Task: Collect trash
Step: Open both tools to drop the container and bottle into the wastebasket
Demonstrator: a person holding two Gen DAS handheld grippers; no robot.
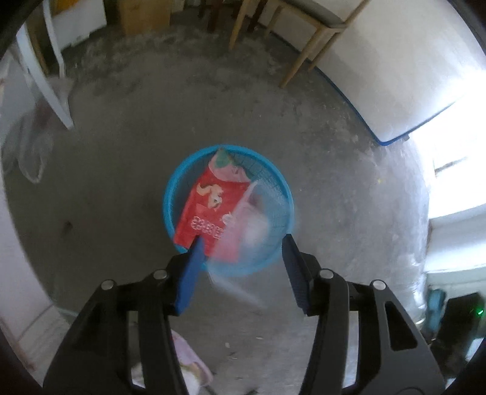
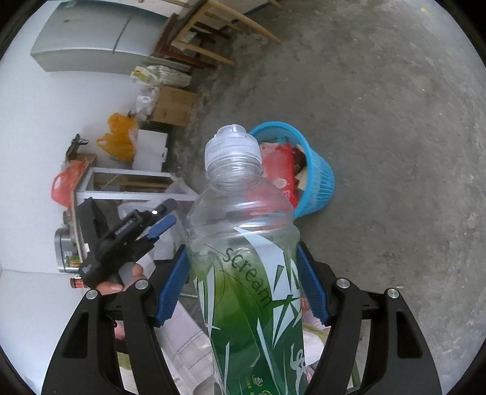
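A blue plastic basket (image 1: 173,194) stands on the concrete floor, with a red snack bag (image 1: 209,209) and other wrappers inside. My left gripper (image 1: 241,243) is open, just above its near rim; a blurred clear plastic piece (image 1: 252,224) is in mid-air between the jaws and the basket, touching neither finger. My right gripper (image 2: 243,258) is shut on a clear bottle with a green label (image 2: 246,273), held upright-tilted. The basket (image 2: 319,179) lies beyond the bottle's cap. The left gripper (image 2: 161,218) shows at the left of the right wrist view.
Wooden chairs (image 1: 291,45) and a cardboard box (image 1: 145,15) stand at the far wall. A white frame (image 1: 48,76) stands left. A pink wrapper (image 1: 188,361) lies on the floor under my left gripper. A fridge (image 2: 88,39), orange bag (image 2: 118,139) and red bag (image 2: 65,185) sit left.
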